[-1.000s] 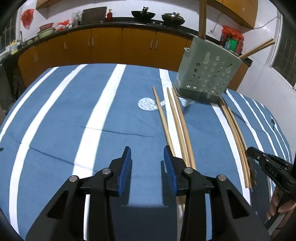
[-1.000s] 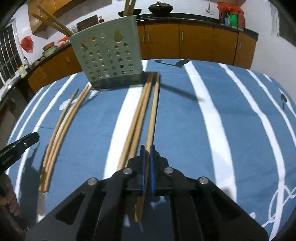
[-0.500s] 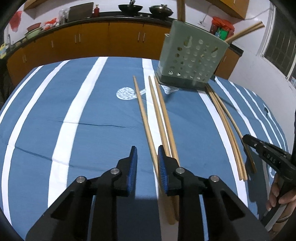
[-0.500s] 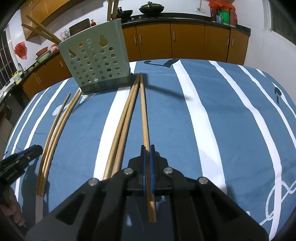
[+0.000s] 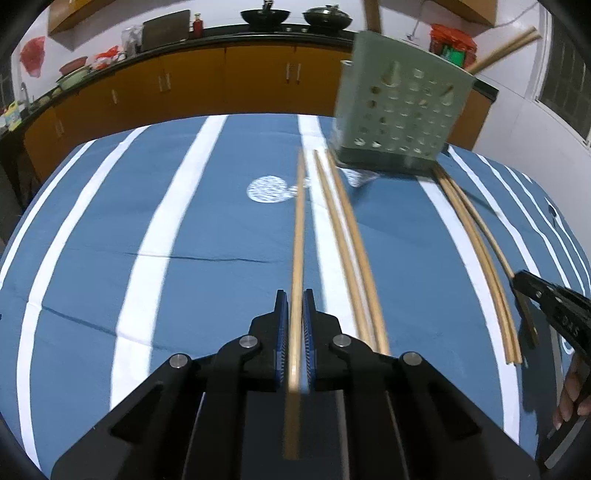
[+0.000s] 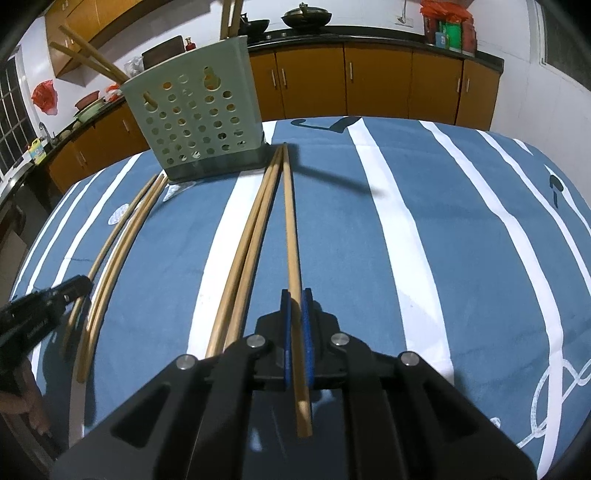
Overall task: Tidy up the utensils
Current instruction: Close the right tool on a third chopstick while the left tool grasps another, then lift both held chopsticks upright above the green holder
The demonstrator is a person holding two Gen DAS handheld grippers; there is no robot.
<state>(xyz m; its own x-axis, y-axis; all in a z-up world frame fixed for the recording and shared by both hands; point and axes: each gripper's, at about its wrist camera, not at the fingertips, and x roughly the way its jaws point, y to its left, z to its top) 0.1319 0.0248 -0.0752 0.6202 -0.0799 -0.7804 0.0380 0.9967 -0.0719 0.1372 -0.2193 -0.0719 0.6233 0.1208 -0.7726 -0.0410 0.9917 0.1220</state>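
Room: kitchen, orange cabinets along the back wall, woks on the dark counter.
Surface: table under a blue cloth with white stripes.
Left chopstick: a second ago it lay on the cloth beside two others, outside the jaws; now it runs between the pads, blurred, its far end toward the holder.
Right chopstick: clamped as it was a second ago, near end sticking out behind the pads, far tip close by the holder's base.
Loose pairs: two sticks on the cloth just right of the left one; another pair just left of the right one.
Holder: pale green perforated utensil holder upright at the far side of the table, chopsticks already poking out of the top.
Left gripper: jaws have just been closing, wide apart a second ago, now pinched on the left chopstick.
Right gripper: jaws nearly together, gripping the right chopstick.
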